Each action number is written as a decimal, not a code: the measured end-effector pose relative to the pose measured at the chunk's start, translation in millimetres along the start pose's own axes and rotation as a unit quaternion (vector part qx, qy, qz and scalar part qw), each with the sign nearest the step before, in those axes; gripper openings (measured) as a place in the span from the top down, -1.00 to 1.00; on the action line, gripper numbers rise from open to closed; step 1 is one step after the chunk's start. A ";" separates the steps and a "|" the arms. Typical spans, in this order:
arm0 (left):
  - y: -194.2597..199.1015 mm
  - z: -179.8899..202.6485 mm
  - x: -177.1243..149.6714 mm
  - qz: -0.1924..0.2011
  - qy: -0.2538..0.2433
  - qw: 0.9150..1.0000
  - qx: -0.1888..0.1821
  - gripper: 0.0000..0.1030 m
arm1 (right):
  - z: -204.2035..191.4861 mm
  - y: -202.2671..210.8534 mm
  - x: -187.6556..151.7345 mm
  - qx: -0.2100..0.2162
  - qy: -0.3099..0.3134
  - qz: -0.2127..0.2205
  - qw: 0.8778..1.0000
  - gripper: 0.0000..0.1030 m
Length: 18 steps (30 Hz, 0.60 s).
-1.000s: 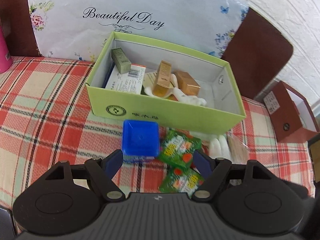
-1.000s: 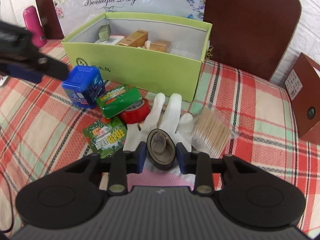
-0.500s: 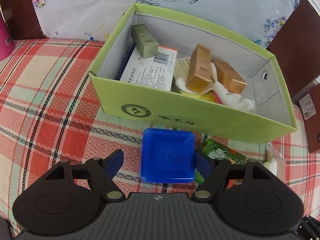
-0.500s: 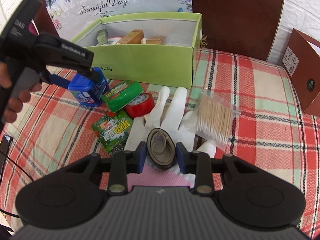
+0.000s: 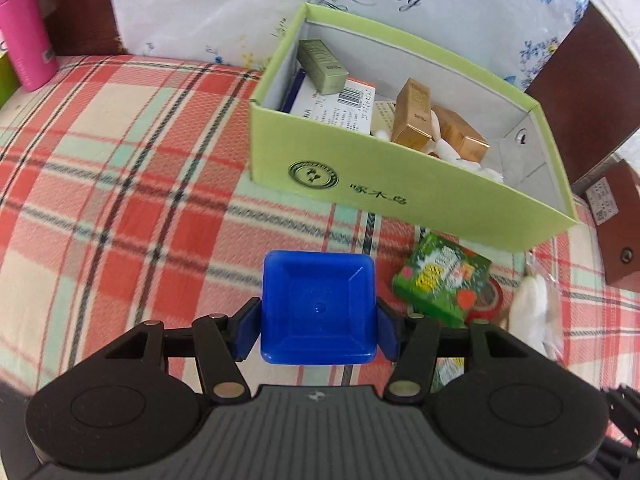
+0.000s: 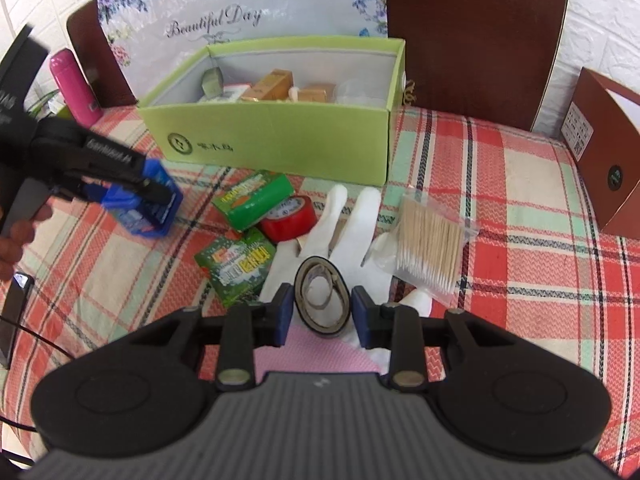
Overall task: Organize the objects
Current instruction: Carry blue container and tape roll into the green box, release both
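A blue square-lidded box stands on the plaid cloth in front of the green open box. My left gripper straddles it, jaws closing, and both pads touch its sides. In the right wrist view the same blue box looks tilted in the left gripper. My right gripper is shut on a black tape roll, squeezed oval, above a white glove. The green box holds gold and grey cartons.
Two green packets, a red tape roll and a bag of cotton swabs lie before the green box. A brown box stands right, a pink bottle far left. A hand holds the left gripper's handle.
My left gripper dropped over the blue box and its jaws narrowed until the pads met the box's sides. The right gripper kept still with the tape roll.
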State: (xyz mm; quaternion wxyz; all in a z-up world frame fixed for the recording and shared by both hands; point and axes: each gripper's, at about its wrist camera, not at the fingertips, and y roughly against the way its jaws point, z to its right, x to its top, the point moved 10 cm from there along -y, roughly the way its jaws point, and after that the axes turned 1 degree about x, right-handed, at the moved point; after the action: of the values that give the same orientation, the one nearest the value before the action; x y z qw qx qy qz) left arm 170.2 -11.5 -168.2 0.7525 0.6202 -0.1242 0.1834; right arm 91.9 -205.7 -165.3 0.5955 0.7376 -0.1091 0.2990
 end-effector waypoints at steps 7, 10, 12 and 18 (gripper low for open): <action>42.2 2.5 -7.6 0.026 -0.001 0.999 -0.022 -0.17 | -17.1 22.7 11.1 0.018 0.009 0.026 0.999 0.40; 60.1 10.3 -2.5 0.046 -0.009 0.998 -0.035 -0.16 | -27.3 31.7 17.7 0.027 0.018 0.039 0.999 0.40; 71.6 17.0 2.9 0.059 -0.013 0.997 -0.046 -0.16 | -33.9 37.3 23.2 0.031 0.027 0.050 0.998 0.40; 98.6 42.3 24.0 0.096 -0.030 0.992 -0.075 -0.16 | -45.4 52.9 49.6 0.039 0.044 0.085 0.995 0.40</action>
State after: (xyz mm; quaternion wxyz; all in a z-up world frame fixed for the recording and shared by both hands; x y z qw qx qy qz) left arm 151.2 -33.9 -62.3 0.7716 0.5528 -0.2188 0.2263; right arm 90.0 -167.3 -88.9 0.5431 0.7343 -0.1338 0.3846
